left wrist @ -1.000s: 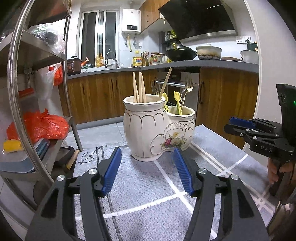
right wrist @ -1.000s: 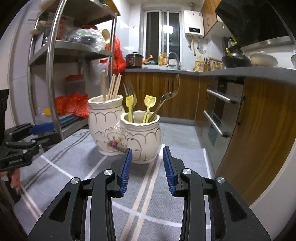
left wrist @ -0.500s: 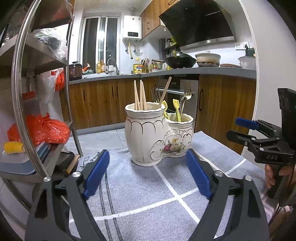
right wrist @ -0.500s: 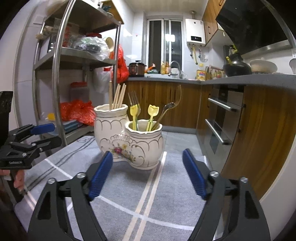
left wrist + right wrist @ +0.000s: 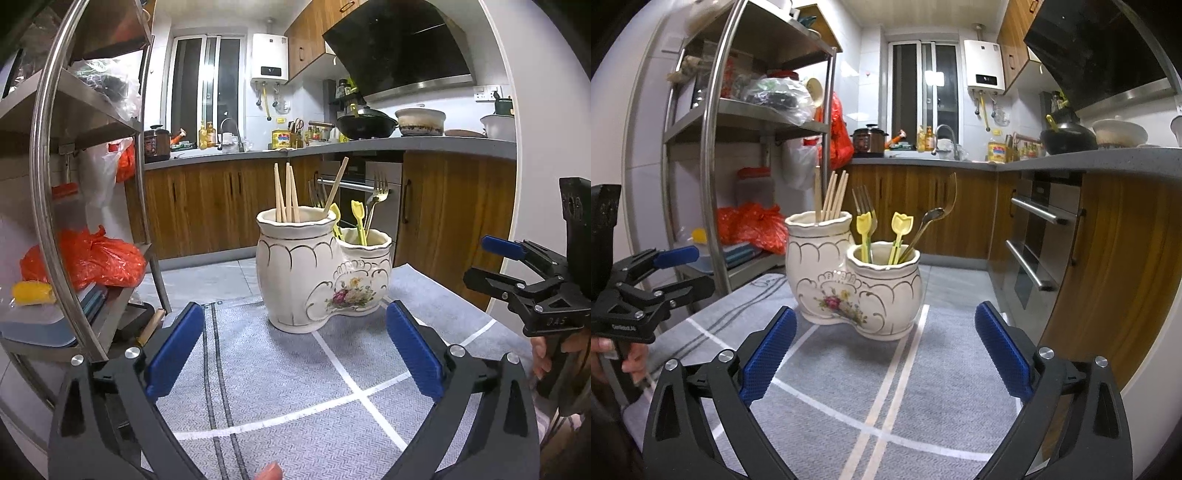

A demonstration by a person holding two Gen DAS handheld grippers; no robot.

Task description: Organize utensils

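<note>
A home kitchen: wooden cabinets [image 5: 207, 210], range hood [image 5: 399, 48], probably a built-in oven [image 5: 1034, 243].

The lower ends of the chopsticks [image 5: 286, 192], forks [image 5: 863, 206] and spoon [image 5: 923, 229] are hidden inside the ceramic holder [image 5: 849, 288]. In the left wrist view, most of the forks are covered by the holder's taller cup. The shelf rack [image 5: 48, 192] is cut off by the left edge. The labels on the counter bottles [image 5: 206, 133] are too small to be read.

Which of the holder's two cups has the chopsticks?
The taller cup beside the shelf holds the chopsticks; the shorter cup holds forks and yellow-handled utensils.
</note>
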